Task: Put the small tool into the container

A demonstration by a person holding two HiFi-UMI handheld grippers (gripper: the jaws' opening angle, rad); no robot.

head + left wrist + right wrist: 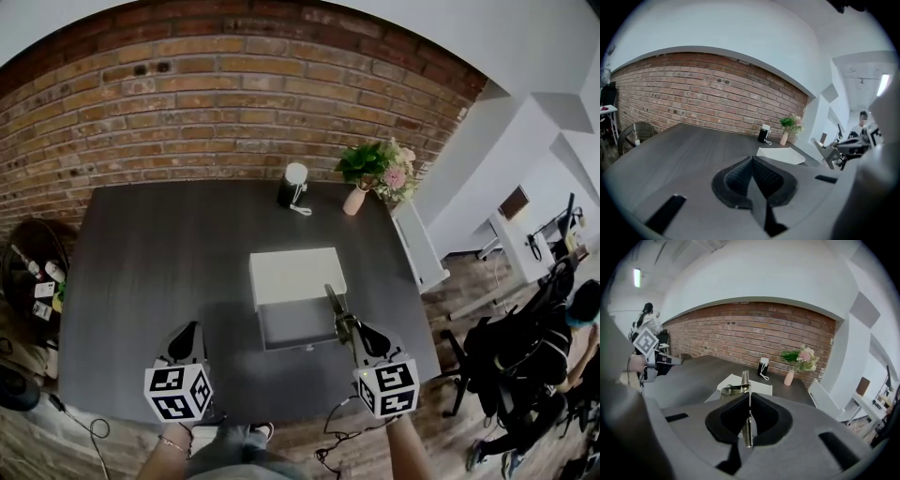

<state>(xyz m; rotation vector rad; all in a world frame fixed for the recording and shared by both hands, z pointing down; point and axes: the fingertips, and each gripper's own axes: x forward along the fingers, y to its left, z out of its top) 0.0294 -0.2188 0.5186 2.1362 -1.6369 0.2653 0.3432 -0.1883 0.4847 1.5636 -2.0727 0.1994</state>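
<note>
R tongs (749, 420) grip the tool (745, 380) by the box's (291, 328) right side. L tongs (752, 180) closed, empty. Next, I think: tool left over box, let go.

- Place: an office is showing here.
- A brick wall (234, 103) is backing a dark table (159, 262).
- A person (548, 361) is sitting by office chairs (483, 361).
- A white desk (514, 246) is standing beyond.
</note>
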